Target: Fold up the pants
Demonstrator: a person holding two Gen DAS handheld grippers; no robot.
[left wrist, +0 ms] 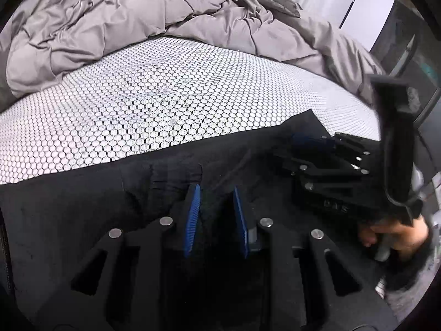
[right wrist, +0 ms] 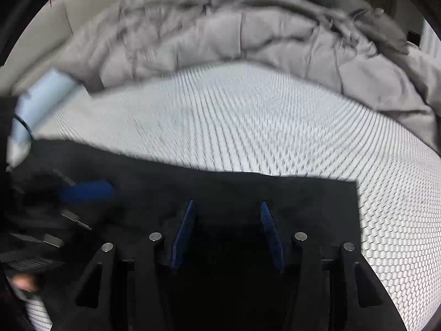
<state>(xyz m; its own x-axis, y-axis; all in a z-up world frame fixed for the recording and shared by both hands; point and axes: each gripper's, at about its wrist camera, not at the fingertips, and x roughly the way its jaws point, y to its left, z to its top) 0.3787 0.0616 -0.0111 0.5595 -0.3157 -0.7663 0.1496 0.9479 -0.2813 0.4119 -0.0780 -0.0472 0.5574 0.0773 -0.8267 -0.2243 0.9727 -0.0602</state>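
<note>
Black pants [left wrist: 82,193] lie flat along the near edge of our honeycomb-patterned bed [left wrist: 137,104]. Our left tool [left wrist: 216,193] hovers over them, pads spread apart; our right tool [right wrist: 227,207] likewise gapes above the cloth, grasping nothing. A grey duvet [right wrist: 248,41] is bunched behind.

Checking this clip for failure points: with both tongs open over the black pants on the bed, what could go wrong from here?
1. Both tongs, left and right, stand open over flat pants; closing there may pinch only the top layer, or the mattress cover too.
2. The two tongs are close together, so they could collide.
3. The duvet lies bunched just past the pants; a fold thrown that way could land on it.
</note>
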